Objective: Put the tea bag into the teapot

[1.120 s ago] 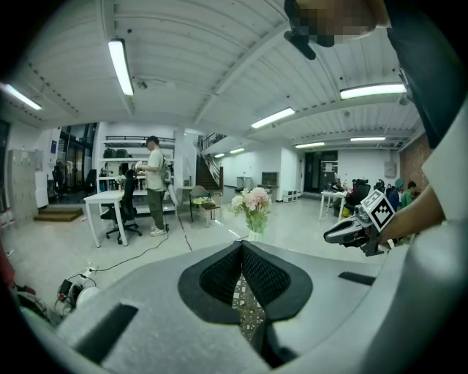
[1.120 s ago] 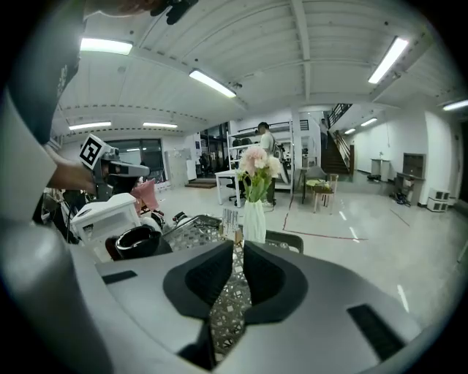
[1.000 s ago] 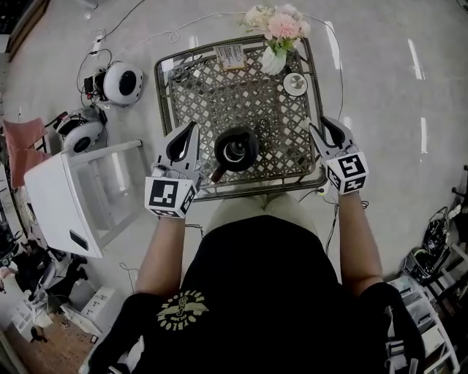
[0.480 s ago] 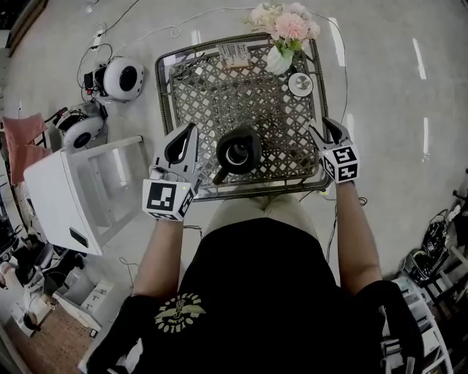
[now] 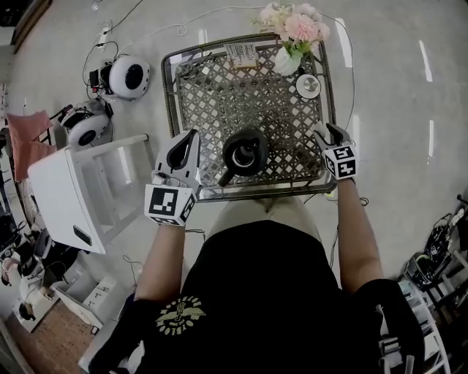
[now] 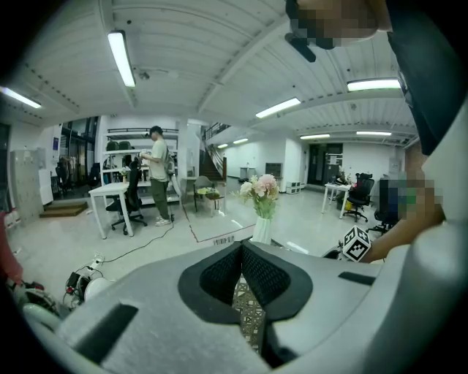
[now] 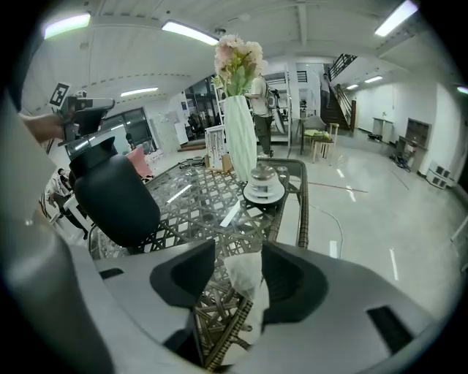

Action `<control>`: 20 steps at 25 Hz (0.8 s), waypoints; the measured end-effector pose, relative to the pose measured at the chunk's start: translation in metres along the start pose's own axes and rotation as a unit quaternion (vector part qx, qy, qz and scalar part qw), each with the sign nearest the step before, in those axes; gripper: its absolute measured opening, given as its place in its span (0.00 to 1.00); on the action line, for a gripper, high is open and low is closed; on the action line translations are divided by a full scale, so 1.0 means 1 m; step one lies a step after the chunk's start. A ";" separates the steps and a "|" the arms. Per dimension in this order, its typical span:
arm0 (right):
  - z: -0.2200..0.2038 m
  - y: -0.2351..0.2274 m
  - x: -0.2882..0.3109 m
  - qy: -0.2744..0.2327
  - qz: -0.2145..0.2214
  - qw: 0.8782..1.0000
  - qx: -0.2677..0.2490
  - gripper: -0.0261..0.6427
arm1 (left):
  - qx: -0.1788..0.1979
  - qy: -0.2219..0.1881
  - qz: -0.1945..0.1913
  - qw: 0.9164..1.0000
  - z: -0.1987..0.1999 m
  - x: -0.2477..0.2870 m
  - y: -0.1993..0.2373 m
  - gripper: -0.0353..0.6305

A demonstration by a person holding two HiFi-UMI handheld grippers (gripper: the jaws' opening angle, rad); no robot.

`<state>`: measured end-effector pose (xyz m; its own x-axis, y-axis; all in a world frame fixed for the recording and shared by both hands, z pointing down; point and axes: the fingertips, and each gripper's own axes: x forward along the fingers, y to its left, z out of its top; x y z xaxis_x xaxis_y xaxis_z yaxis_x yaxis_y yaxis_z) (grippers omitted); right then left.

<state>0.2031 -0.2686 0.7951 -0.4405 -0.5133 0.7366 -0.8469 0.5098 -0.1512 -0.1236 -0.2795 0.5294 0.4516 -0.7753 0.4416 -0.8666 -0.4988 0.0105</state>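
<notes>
We log the left tool (image 5: 191,136) by the worktop's (image 5: 219,102) front-left corner, jaws together, empty. Teapot (image 5: 246,153) at mid-front edge. Right tool (image 5: 327,130) at right edge, jaws just been opening, now wide; tea bag (image 7: 247,281) sits loose between them, unpinched.

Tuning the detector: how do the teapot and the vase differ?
The teapot is black, the vase pale. The teapot is squat and round, the vase tall and slim. The vase holds pink flowers; the teapot none. Both stand upright on the lattice table.
</notes>
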 end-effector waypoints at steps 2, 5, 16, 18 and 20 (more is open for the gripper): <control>-0.006 0.000 0.004 0.006 0.000 1.000 0.003 0.30 | 0.000 0.002 0.001 1.000 -0.001 -0.002 0.001 0.05; -0.015 -0.001 0.011 0.018 0.001 1.000 0.008 0.31 | 0.001 0.006 0.002 1.000 -0.003 -0.003 0.002 0.05; -0.016 0.001 0.003 0.049 -0.011 0.999 -0.008 0.06 | 0.000 -0.003 0.004 1.000 0.004 -0.009 0.002 0.05; -0.009 0.002 -0.003 0.042 -0.010 0.999 -0.006 0.06 | 0.001 -0.010 0.005 1.000 0.010 -0.010 0.002 0.05; -0.001 0.003 -0.010 0.034 -0.010 0.999 -0.007 0.06 | 0.002 -0.017 0.004 1.000 0.016 -0.011 0.001 0.05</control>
<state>0.2050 -0.2612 0.7880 -0.4023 -0.4747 0.7829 -0.8507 0.5098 -0.1280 -0.1260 -0.2782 0.5101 0.4511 -0.7924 0.4107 -0.8697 -0.4935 0.0032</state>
